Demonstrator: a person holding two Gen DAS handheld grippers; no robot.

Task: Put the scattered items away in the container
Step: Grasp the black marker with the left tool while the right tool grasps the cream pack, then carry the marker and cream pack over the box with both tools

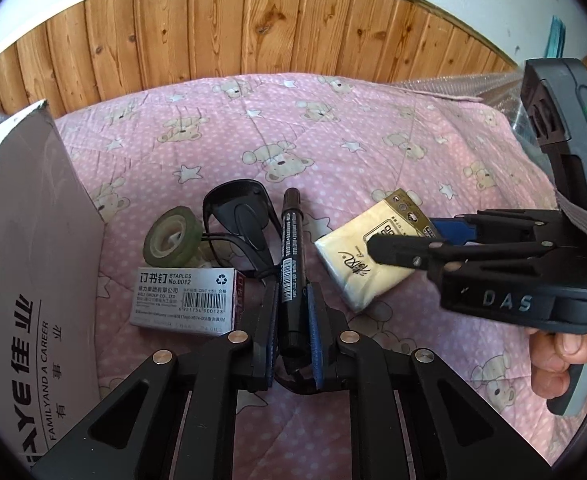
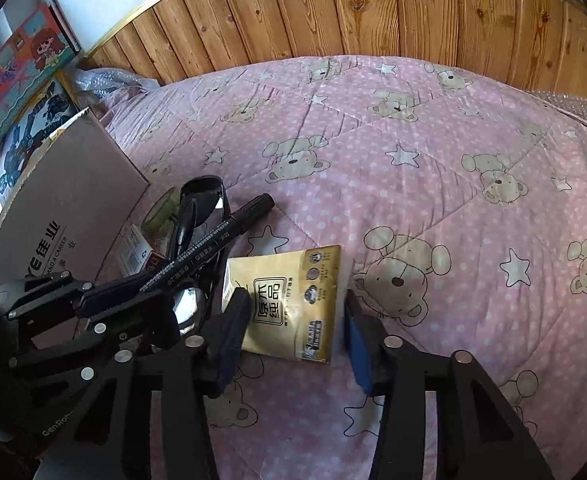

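My left gripper (image 1: 293, 312) is shut on a black marker (image 1: 290, 264), which sticks forward from between the blue pads; it also shows in the right wrist view (image 2: 221, 236). My right gripper (image 2: 293, 324) is open, its pads on either side of a yellow tissue pack (image 2: 289, 300) lying on the pink quilt; the pack also shows in the left wrist view (image 1: 365, 256). A grey cardboard box (image 1: 25, 264) stands at the left. Black sunglasses (image 1: 241, 220), a tape roll (image 1: 171, 236) and a staples box (image 1: 185, 300) lie beside it.
The pink bear-print quilt (image 2: 413, 160) spreads far and right. A wooden panel wall (image 1: 253, 20) runs behind it. Bubble wrap (image 1: 473, 88) lies at the quilt's far right edge. Picture books (image 2: 17, 72) lean behind the box.
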